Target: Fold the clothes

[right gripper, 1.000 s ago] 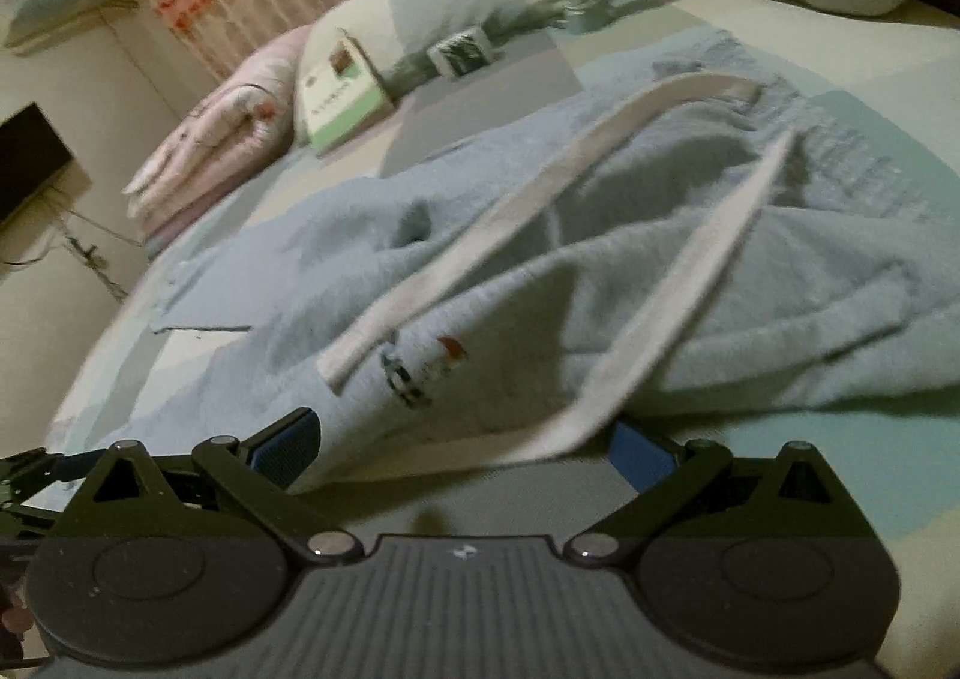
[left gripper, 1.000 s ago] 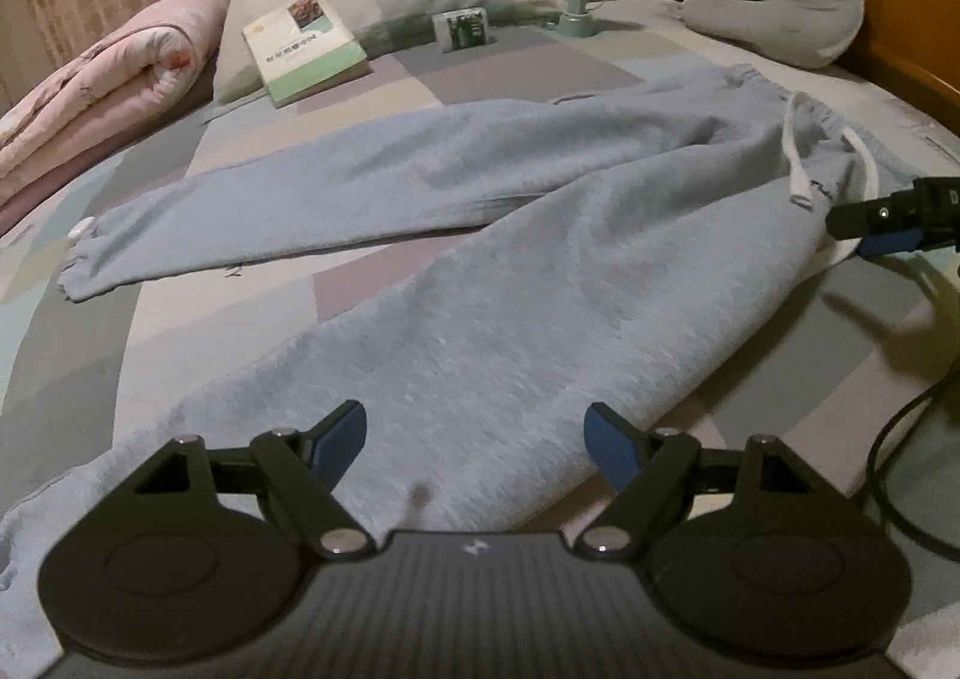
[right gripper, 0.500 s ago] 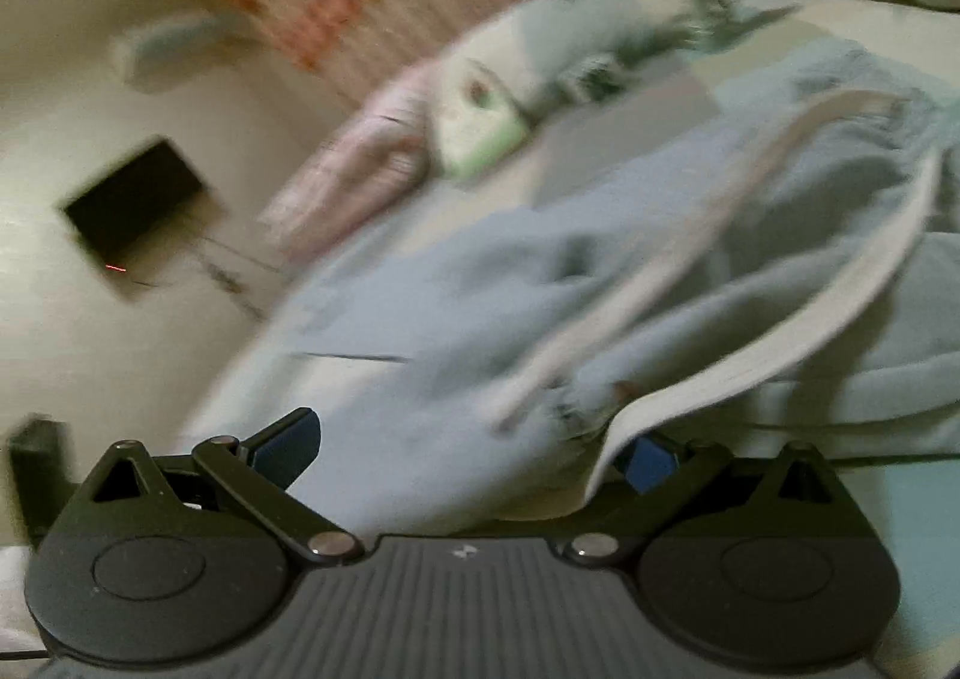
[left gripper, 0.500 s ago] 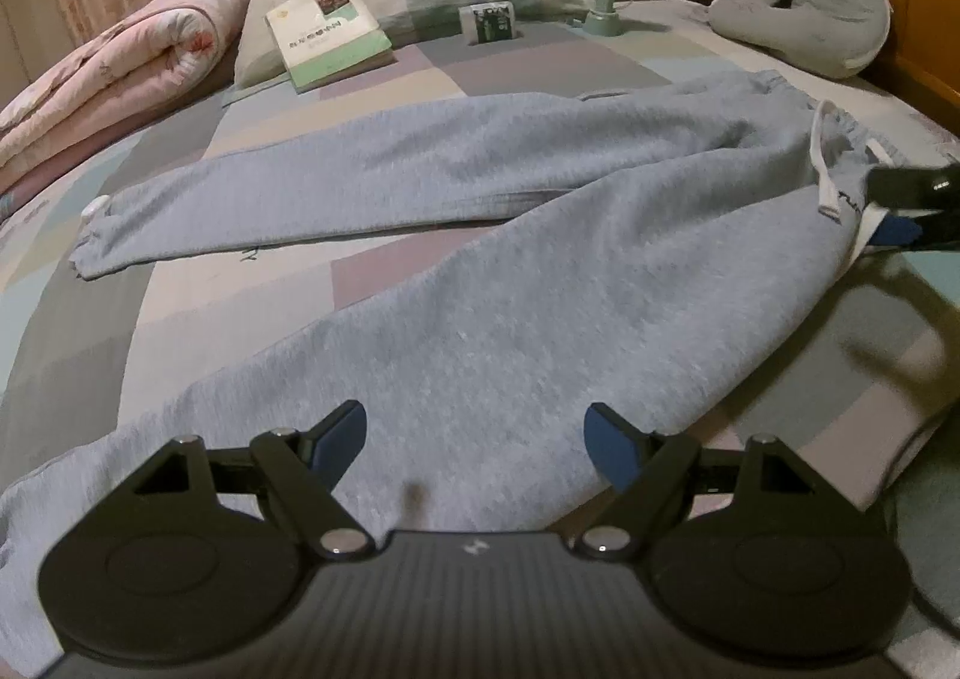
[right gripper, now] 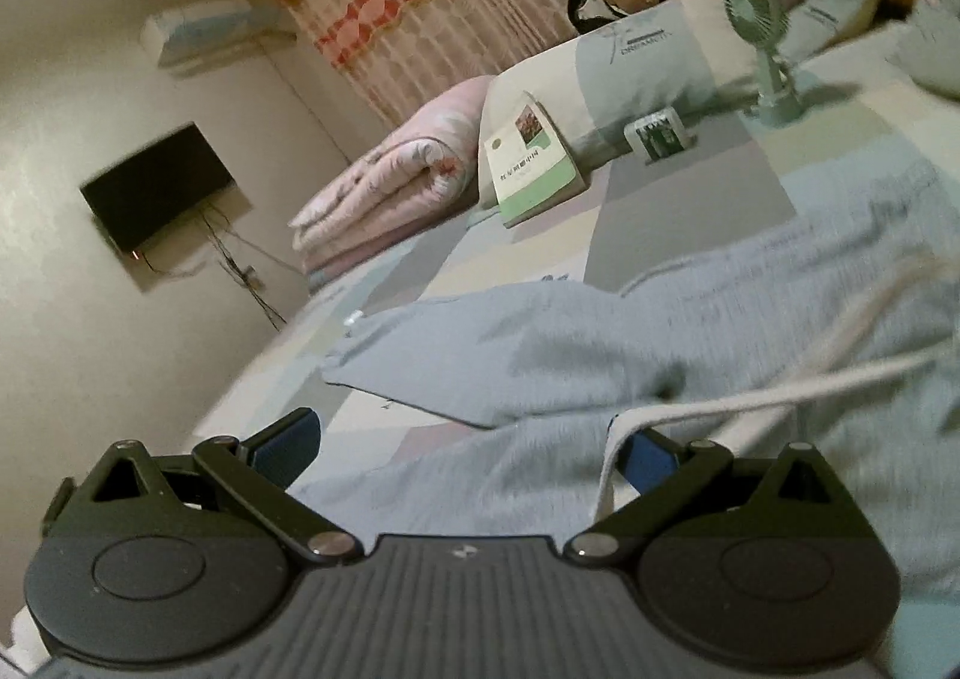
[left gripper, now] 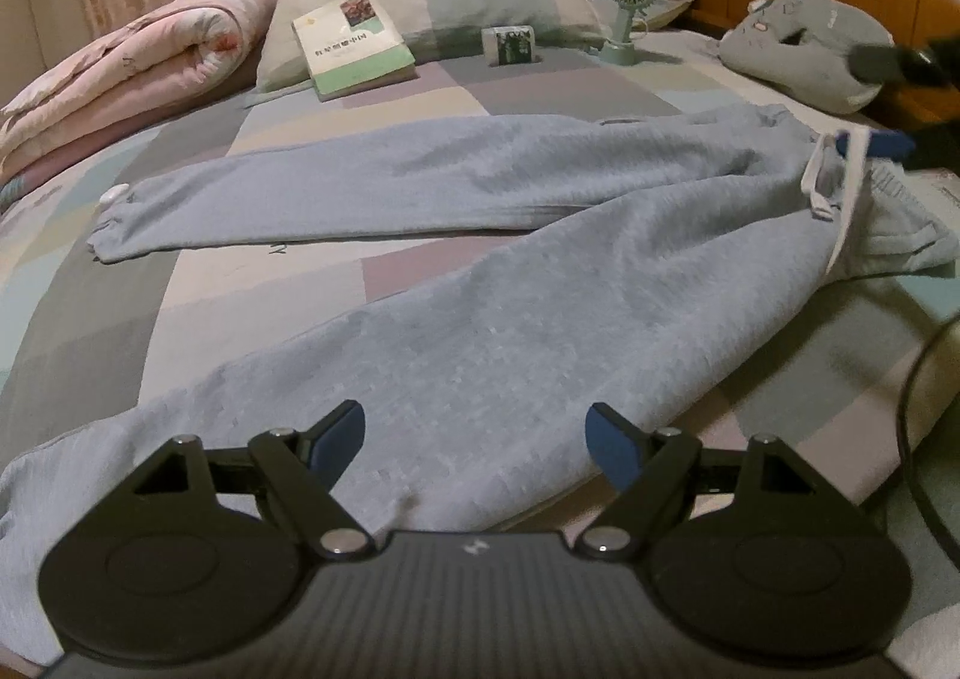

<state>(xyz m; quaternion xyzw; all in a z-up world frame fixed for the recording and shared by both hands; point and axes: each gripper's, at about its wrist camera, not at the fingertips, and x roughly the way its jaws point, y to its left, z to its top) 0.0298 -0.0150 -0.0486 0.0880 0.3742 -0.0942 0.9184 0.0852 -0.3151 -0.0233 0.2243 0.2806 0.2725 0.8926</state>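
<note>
Light blue-grey sweatpants (left gripper: 540,283) lie spread on the bed, legs splayed toward the left, waistband at the right. My left gripper (left gripper: 477,436) is open and empty, hovering over the near leg. My right gripper (right gripper: 465,442) is open; the white drawstring (right gripper: 606,475) hangs over its right finger. In the left wrist view the right gripper (left gripper: 882,103) is raised at the waistband, with the drawstring (left gripper: 843,211) draped down from it. The sweatpants (right gripper: 600,361) fill the right wrist view.
A patchwork bedsheet (left gripper: 270,283) covers the bed. At the back are a pink rolled quilt (left gripper: 120,73), a pillow (left gripper: 444,1), a green book (left gripper: 351,43), a small box (left gripper: 510,43), a green fan (left gripper: 627,1) and a grey cushion (left gripper: 804,49). A black cable (left gripper: 918,439) runs at right.
My right gripper has risen from the bed at the waistband, lifting the drawstring and the waist edge with it. My left gripper has lifted slightly and stays open.
</note>
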